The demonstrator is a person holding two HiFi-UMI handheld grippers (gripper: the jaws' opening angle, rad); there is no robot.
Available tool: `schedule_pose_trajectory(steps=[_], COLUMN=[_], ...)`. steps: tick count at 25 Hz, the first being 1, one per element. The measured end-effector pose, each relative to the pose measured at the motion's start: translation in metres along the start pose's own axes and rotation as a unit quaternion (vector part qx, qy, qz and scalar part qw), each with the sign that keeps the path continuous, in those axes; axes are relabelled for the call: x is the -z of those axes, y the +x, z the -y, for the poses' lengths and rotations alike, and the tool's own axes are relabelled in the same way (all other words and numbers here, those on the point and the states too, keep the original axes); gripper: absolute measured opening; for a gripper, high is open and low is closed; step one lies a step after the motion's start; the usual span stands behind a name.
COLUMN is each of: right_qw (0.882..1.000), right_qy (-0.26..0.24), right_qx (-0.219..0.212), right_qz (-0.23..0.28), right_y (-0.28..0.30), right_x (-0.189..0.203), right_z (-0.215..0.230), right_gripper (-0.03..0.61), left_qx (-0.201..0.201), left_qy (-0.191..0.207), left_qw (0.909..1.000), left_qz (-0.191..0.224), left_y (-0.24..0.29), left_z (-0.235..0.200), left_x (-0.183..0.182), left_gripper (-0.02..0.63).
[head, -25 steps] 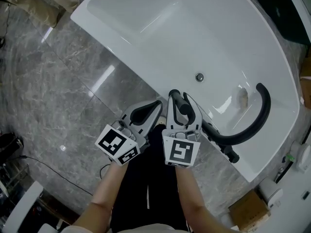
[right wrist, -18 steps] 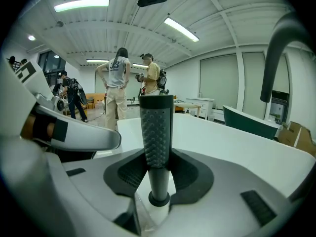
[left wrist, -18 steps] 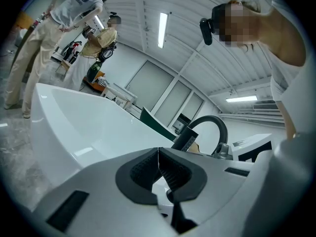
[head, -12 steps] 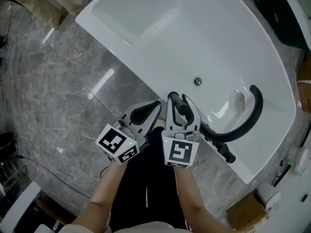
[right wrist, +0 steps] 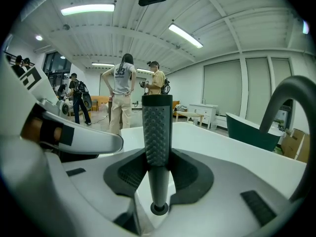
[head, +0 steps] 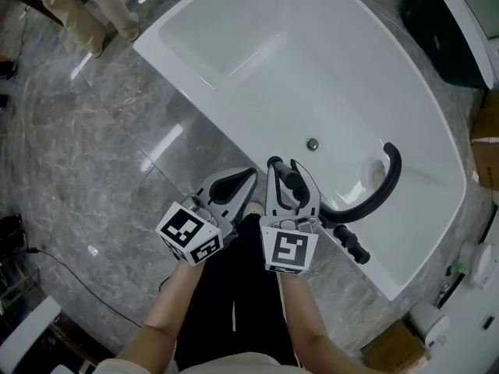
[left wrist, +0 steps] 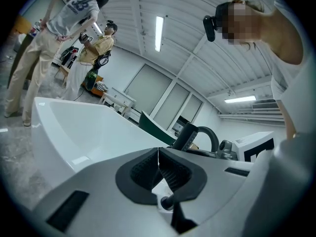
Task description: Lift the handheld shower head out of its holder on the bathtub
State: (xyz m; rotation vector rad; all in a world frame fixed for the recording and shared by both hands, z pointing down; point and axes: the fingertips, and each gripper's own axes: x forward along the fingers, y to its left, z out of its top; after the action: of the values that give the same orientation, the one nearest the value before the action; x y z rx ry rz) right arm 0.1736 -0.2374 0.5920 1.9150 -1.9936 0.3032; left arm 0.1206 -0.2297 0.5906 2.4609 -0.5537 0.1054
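head view: right gripper is clamped on the black shower head, over the near rim of the white bathtub. left gripper is just beside it, jaws together, empty. curved black spout is near.
left gripper view: pads meet, nothing btw them.
right gripper view: handle stands upright btw the pads, held at its dotted part. i judge it stiff, light and not slippery there, so a good place to hold. whether it is already lifted free, cannot tell. no brand or text readable.
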Motion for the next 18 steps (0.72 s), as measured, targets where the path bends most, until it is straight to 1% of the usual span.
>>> schedule_pose_trajectory(steps=[5, 10, 15, 18], right_qw=[1.000, 1.000, 1.000, 1.000], right_qy=[-0.006, 0.003, -0.004, 0.000], right_qx=[-0.004, -0.005, -0.012, -0.012], right_qz=[0.003, 0.014, 0.020, 0.026], right_y=[-0.011, -0.020, -0.031, -0.036], right_x=[-0.015, -0.035, -0.055, -0.068], right_z=[-0.004, 0.000, 0.003, 0.002], right_gripper=[0.143, 0.143, 0.143, 0.143], left_qx=[0.000, 0.002, 0.004, 0.007], left_qy=[0.006, 0.016, 0.023, 0.028], left_qw=[1.0000, 0.9999, 0.9997, 0.9996], left_qz=[0.005, 0.005, 0.003, 0.004], left_y=[-0.008, -0.011, -0.018, -0.021], left_z=[0.009, 0.020, 0.034, 0.041], left_x=[-0.014, -0.028, -0.041, -0.050], left_gripper=[0.012, 0.011, 0.012, 0.012])
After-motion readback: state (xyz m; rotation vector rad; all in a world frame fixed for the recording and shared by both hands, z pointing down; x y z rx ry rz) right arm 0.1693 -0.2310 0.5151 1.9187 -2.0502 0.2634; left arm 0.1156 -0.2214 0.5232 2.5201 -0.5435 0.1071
